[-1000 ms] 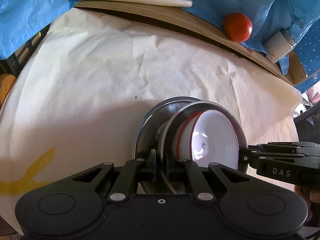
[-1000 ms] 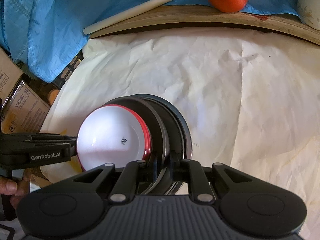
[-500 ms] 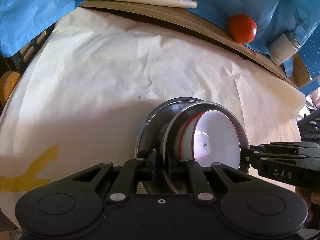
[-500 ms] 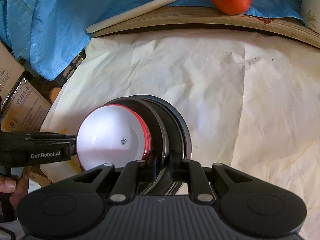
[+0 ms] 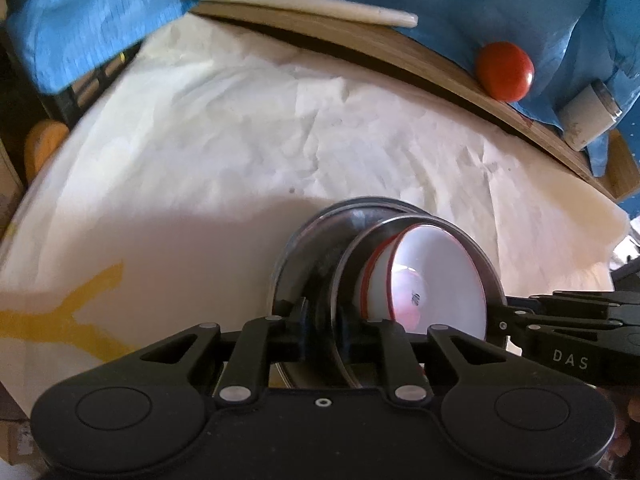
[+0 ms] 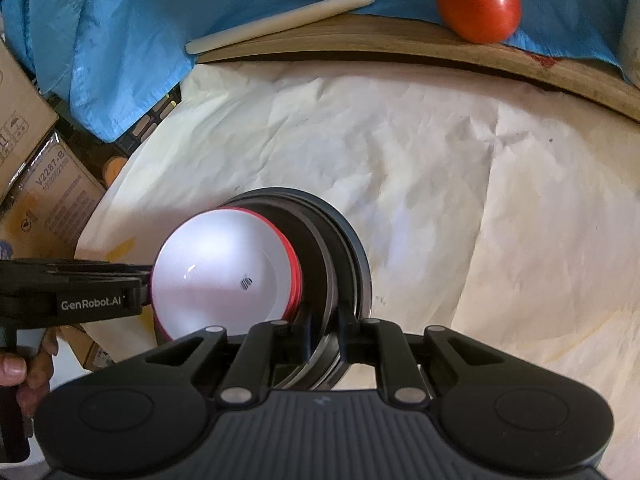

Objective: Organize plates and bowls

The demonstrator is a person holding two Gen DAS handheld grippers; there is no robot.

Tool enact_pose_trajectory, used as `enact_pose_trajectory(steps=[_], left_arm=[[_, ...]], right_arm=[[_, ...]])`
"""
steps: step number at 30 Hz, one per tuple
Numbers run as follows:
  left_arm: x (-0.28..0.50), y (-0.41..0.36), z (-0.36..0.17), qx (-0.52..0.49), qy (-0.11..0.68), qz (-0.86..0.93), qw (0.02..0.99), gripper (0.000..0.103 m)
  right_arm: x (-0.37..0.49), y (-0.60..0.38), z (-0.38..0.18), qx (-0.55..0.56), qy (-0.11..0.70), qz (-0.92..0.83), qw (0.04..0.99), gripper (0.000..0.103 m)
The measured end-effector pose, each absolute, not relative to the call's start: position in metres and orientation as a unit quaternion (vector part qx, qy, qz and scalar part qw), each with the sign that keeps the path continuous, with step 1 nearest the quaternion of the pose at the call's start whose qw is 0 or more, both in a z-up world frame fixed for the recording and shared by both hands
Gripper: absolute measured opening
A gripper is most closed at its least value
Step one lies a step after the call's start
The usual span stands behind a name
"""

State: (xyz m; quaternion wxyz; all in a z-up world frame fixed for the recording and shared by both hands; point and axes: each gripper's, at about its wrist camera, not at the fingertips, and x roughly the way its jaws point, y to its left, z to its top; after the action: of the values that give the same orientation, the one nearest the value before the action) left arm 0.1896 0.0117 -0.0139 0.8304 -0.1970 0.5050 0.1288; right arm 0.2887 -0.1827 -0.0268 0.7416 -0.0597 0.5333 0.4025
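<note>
Behind white bowl (image 6: 224, 272), plates (image 6: 344, 264) mostly hidden.

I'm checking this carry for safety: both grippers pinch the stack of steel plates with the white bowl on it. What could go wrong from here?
1. The white bowl only sits loose in the steel plates; neither gripper holds it, so a tilt could slide it out.
2. The left gripper and right gripper pinch only the rims, so uneven motion could twist the stack free.
3. The tomato may roll if the table gets bumped.

The stacked dishes (image 5: 400, 280) have moved nearer the tomato (image 5: 505, 71), farther along the paper.
</note>
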Motion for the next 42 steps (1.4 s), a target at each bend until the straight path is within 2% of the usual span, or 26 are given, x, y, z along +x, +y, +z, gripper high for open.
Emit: enact_pose_trajectory(steps=[3, 8, 10, 11, 12, 14, 16, 22, 24, 28, 35, 42], left_arm=[[0.189, 0.011, -0.009, -0.184, 0.496, 0.146, 0.836, 0.027], [0.187, 0.011, -0.004, -0.183, 0.485, 0.16, 0.84, 0.029], [0.185, 0.007, -0.001, -0.161, 0.484, 0.185, 0.84, 0.053], [0.184, 0.006, 0.0, -0.151, 0.481, 0.192, 0.842, 0.056], [0.182, 0.006, 0.001, -0.15, 0.478, 0.193, 0.844, 0.057], [0.174, 0.009, 0.006, -0.162, 0.464, 0.193, 0.849, 0.06], [0.167, 0.009, 0.011, -0.161, 0.448, 0.193, 0.858, 0.069], [0.149, 0.007, 0.027, -0.15, 0.415, 0.181, 0.879, 0.082], [0.14, 0.005, 0.032, -0.143, 0.407, 0.174, 0.885, 0.086], [0.119, 0.005, 0.04, -0.131, 0.393, 0.159, 0.896, 0.098], [0.077, 0.004, 0.047, -0.107, 0.363, 0.132, 0.916, 0.102], [0.044, 0.0, 0.038, -0.107, 0.346, 0.115, 0.925, 0.102]], right_arm=[[0.288, -0.181, -0.026, -0.07, 0.527, 0.406, 0.744, 0.015], [0.286, -0.182, -0.025, -0.069, 0.521, 0.409, 0.746, 0.016], [0.284, -0.183, -0.024, -0.072, 0.516, 0.407, 0.75, 0.017], [0.283, -0.184, -0.022, -0.072, 0.513, 0.405, 0.754, 0.023], [0.281, -0.185, -0.021, -0.073, 0.509, 0.397, 0.76, 0.037], [0.28, -0.189, -0.02, -0.072, 0.504, 0.383, 0.771, 0.049], [0.279, -0.196, -0.019, -0.059, 0.505, 0.378, 0.774, 0.054], [0.261, -0.206, -0.011, -0.043, 0.486, 0.35, 0.799, 0.066], [0.252, -0.211, -0.008, -0.029, 0.479, 0.341, 0.808, 0.078], [0.225, -0.22, 0.0, 0.004, 0.458, 0.328, 0.826, 0.087], [0.167, -0.237, 0.013, 0.048, 0.403, 0.298, 0.864, 0.103], [0.125, -0.264, 0.018, 0.076, 0.366, 0.269, 0.887, 0.103]])
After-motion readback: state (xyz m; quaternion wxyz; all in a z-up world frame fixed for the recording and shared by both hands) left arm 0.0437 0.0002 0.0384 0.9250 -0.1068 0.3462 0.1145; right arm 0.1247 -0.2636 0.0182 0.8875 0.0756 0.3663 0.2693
